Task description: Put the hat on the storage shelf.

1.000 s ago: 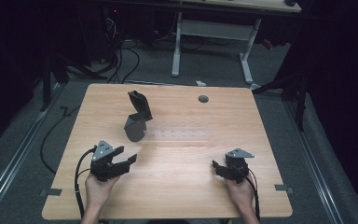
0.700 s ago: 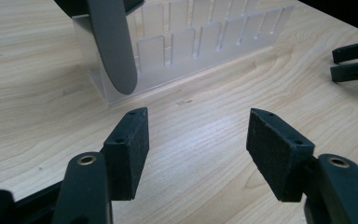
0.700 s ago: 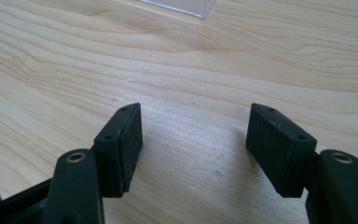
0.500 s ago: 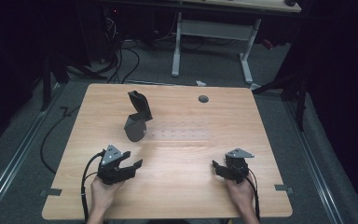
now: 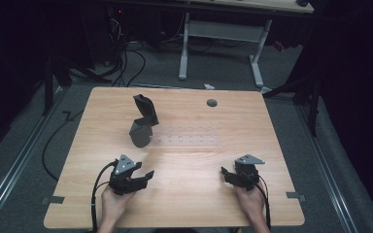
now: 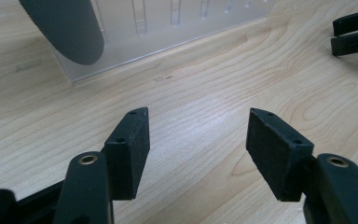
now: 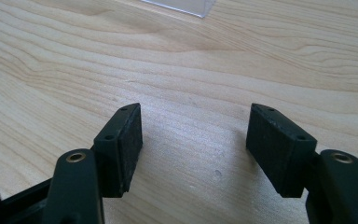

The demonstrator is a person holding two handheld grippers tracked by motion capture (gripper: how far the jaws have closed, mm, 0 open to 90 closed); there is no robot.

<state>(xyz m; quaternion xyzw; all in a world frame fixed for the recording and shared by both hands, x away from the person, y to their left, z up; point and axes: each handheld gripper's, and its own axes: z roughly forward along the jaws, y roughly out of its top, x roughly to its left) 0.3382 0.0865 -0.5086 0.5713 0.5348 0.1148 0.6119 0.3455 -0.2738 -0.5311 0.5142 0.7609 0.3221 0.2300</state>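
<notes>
pale matt wood-grain table

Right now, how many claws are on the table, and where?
2. The left claw sits near the table's front left edge, jaws apart and empty; the right claw sits near the front right, likewise open and empty.

We see a pale wooden table with a wavy light-brown grain. On it lies a dark grey pouch beside a clear, colourless plastic rack. A small dark grey disc sits near the far edge. Both the left tongs and the right tongs are matt black, with brass-coloured rivets, and each carries a grey plate. The floor is grey.
</notes>
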